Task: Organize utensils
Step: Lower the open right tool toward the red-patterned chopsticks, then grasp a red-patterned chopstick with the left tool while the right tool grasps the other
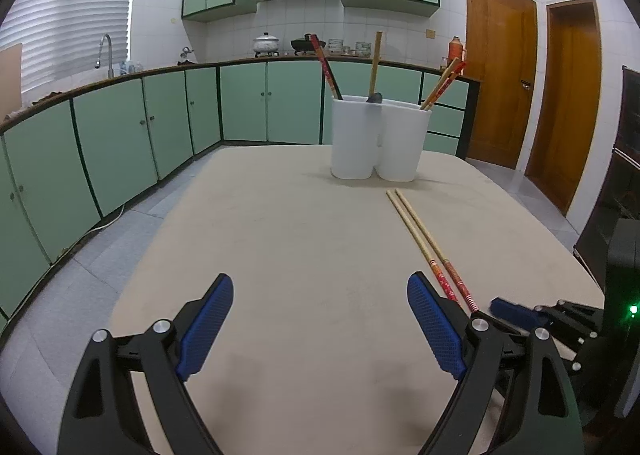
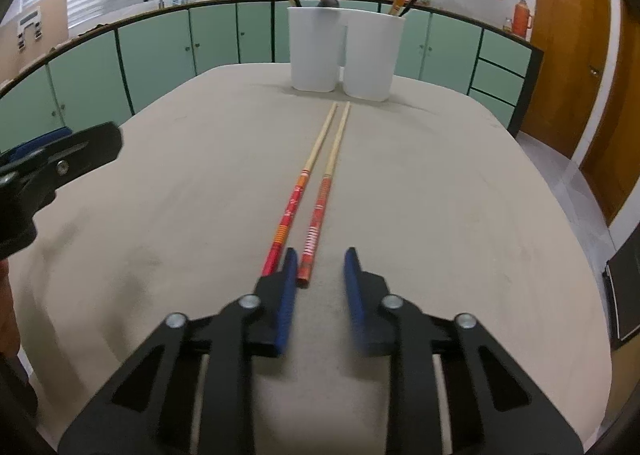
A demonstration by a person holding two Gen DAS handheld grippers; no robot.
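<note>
— Wood, I'd say, both of them: the chopsticks (image 2: 316,191) lie side by side on the table (image 2: 160,183), pale tips toward the holder (image 2: 344,51), red patterned ends toward the right gripper (image 2: 320,283). Light and stiff by the look of them, thin, probably quick to roll.

— Where would you take hold?

— On the red ends, just in front of the holder-facing fingers. The right gripper's jaws stand partly apart, holding nothing; the right stick's end sits between the fingers, the left stick's end lies just outside the left finger. Catching both would likely need a wider opening or a shift left.

— And the left gripper (image 1: 320,319)?

— Spread wide and empty, over bare table left of the chopsticks, well short of the holder.

— What's in the holder?

— Two white tubs touching. The left tub has red and dark chopsticks leaning left, plus a wooden handle with a dark lump at the rim; I can't tell what tool that is. The right tub has tan, red and dark chopsticks leaning right.
</note>
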